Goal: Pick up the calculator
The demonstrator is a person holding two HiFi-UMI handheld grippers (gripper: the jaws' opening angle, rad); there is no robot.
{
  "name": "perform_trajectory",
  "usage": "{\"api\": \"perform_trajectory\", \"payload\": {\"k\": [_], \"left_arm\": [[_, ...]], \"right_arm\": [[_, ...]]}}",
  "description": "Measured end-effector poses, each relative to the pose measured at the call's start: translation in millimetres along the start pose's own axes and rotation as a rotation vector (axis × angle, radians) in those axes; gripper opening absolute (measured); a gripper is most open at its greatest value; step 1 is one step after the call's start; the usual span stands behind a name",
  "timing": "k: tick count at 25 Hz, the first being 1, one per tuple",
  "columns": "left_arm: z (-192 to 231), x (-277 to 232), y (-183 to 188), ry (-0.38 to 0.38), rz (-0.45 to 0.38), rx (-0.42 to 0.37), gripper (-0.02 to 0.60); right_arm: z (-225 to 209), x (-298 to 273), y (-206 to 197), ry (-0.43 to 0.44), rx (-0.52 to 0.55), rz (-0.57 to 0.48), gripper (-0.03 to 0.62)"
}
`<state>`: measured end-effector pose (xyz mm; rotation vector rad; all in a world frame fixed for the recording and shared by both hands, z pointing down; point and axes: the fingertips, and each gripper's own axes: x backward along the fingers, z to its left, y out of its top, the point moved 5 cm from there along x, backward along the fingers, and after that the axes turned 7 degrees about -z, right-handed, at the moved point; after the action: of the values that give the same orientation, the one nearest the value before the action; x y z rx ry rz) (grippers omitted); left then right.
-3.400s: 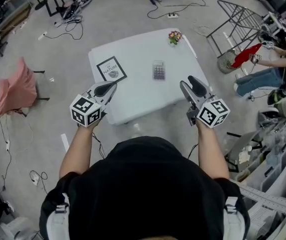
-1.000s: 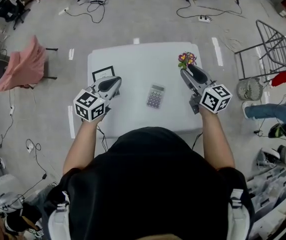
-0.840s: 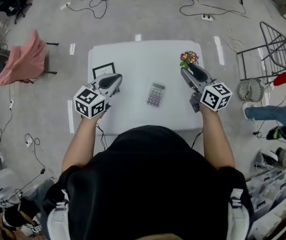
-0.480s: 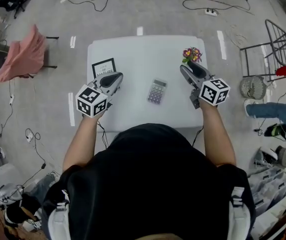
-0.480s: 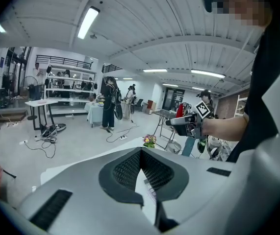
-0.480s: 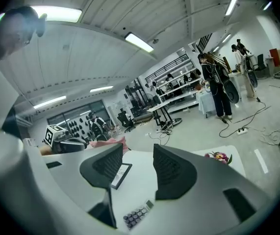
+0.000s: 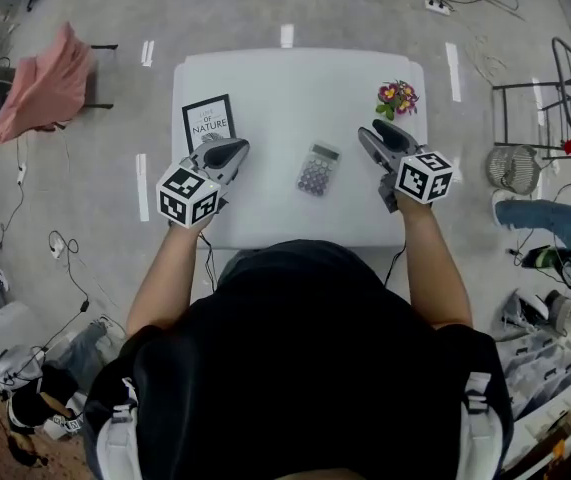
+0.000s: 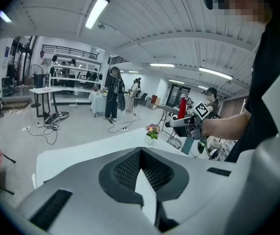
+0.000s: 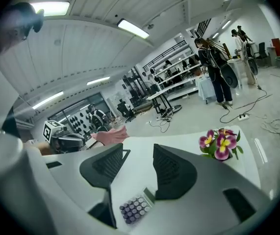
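Behind the left gripper (image 7: 232, 149), lower corner of the framed card (image 7: 205, 120).

Closed tongs (image 8: 140, 153) before white table (image 8: 76, 153)

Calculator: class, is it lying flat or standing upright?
Lying flat: the calculator rests keys-up on the table, with nothing propping it.

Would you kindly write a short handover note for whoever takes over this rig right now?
Grippers: the left gripper is shut and empty, at the table's near left. The right gripper is open and empty, to the right of the calculator and apart from it.
Things: the calculator lies flat on the white table, between the two grippers.
Done: nothing has been grasped yet.
Left: probably bring the right gripper onto the calculator, close on it and lift.
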<state>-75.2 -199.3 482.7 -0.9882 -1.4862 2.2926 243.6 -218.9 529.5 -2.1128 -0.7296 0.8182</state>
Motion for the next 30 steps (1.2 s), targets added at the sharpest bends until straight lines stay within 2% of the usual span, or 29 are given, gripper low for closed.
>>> {"api": "perform_trajectory", "payload": {"k": [5,15,30], "left_arm": [[5,-6,-28,0.005,0.036,0.041,0.017],[5,-29,-77,0.008,0.122,0.047,0.017],[-15,-41,-149,0.010,0.208,0.134,0.015]], "right_arm": [[-7,-16,-19,0.012,-0.014,0.048,0.205],[-36,-34,-55,0.013,-0.041,0.123,0.204],[-56,-55,-121,0.049,-0.114,0.253,0.202]]}}
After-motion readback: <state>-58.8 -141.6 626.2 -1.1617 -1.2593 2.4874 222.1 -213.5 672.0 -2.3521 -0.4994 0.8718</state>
